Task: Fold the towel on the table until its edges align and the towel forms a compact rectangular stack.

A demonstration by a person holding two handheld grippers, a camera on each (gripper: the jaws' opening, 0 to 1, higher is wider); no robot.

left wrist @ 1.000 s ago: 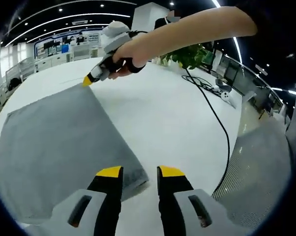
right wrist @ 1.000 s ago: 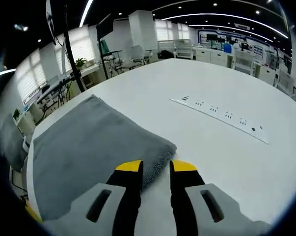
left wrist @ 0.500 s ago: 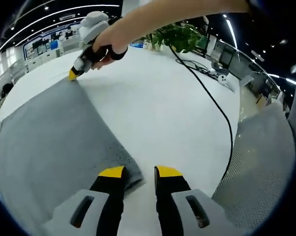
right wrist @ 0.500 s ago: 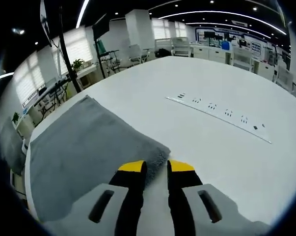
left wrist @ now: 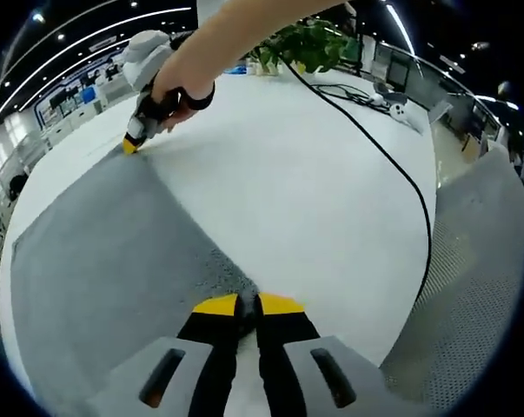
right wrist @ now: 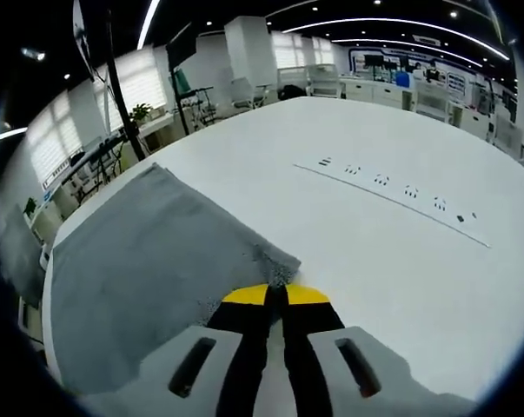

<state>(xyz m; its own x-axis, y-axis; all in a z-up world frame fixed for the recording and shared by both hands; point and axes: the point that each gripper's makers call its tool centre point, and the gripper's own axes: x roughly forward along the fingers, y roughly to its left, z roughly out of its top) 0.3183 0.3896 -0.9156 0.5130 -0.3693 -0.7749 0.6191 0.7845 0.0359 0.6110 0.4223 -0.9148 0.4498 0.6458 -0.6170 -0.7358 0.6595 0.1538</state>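
Jaws of both the left gripper [left wrist: 248, 304] and right gripper [right wrist: 276, 294], apart a second ago, have now closed, each pinching a corner of the grey towel [left wrist: 105, 252] lying flat on the white surface [left wrist: 314, 191]. Judgement: fold can begin.

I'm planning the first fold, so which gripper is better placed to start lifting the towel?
Neither has the edge: the left gripper is shut on one corner of the towel, and the right gripper is shut on another. Both should lift together.

Grey towel [left wrist: 105, 261] lies flat, spread on the white table [left wrist: 314, 200]
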